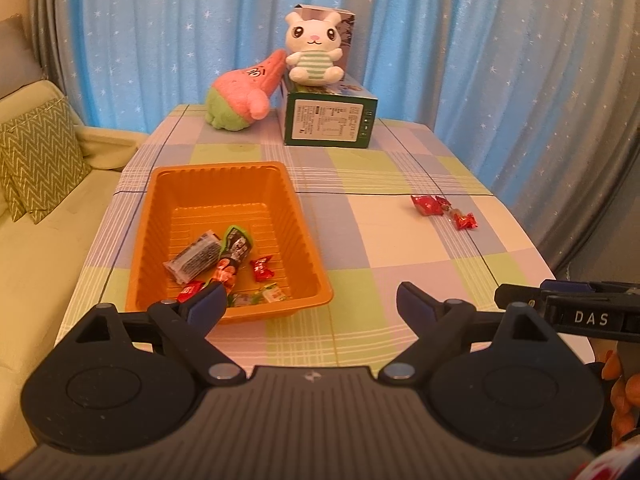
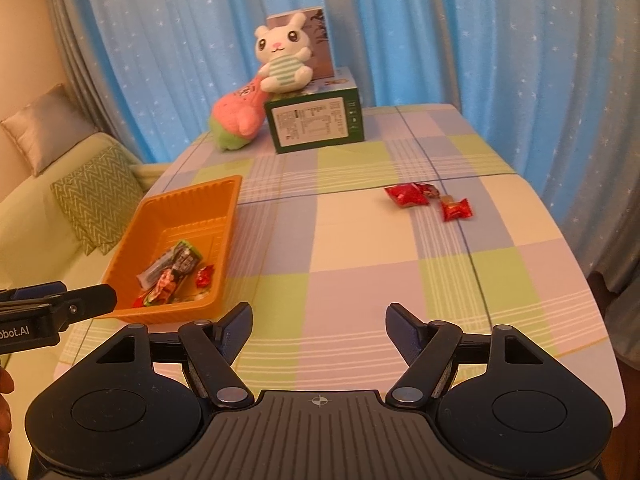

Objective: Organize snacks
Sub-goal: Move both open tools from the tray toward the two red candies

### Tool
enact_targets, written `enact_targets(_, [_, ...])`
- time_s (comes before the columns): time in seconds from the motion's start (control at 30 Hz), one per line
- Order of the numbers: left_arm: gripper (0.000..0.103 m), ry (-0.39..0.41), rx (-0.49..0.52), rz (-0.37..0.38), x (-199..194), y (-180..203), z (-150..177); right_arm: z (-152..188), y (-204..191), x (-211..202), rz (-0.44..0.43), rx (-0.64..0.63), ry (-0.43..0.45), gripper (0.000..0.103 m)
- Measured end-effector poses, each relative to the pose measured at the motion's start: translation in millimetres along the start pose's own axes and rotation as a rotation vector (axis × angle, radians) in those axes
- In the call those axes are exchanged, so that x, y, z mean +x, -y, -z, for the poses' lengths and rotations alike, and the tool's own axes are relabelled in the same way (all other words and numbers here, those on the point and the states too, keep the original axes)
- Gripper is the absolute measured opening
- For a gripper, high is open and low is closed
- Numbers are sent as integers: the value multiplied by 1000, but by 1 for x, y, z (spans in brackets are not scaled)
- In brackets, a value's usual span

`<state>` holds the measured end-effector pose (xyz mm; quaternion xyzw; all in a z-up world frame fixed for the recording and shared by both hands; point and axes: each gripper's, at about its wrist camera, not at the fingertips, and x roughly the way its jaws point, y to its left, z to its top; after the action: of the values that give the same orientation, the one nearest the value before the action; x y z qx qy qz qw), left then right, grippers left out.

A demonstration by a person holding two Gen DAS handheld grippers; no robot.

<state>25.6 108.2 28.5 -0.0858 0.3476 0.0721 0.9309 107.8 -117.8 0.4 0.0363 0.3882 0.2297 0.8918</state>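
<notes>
An orange tray (image 1: 224,184) sits on the left of the checked table and holds several wrapped snacks (image 1: 224,258); it also shows in the right wrist view (image 2: 188,200). A few red wrapped candies (image 1: 444,210) lie loose on the right side of the table, also in the right wrist view (image 2: 428,198). My left gripper (image 1: 310,304) is open and empty above the tray's near right corner. My right gripper (image 2: 318,324) is open and empty over the table's near edge, well short of the candies.
A green box (image 1: 330,120) with a white rabbit plush (image 1: 314,50) on top stands at the back of the table, a pink plush (image 1: 240,94) beside it. A sofa with a patterned cushion (image 1: 38,148) is on the left. Blue curtains hang behind.
</notes>
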Motion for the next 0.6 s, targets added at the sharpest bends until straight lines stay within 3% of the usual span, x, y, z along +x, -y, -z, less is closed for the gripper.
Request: enact_targets(0.6, [91,-16,89,84,37,57,-20,-11,71,-6,82,117,47,73])
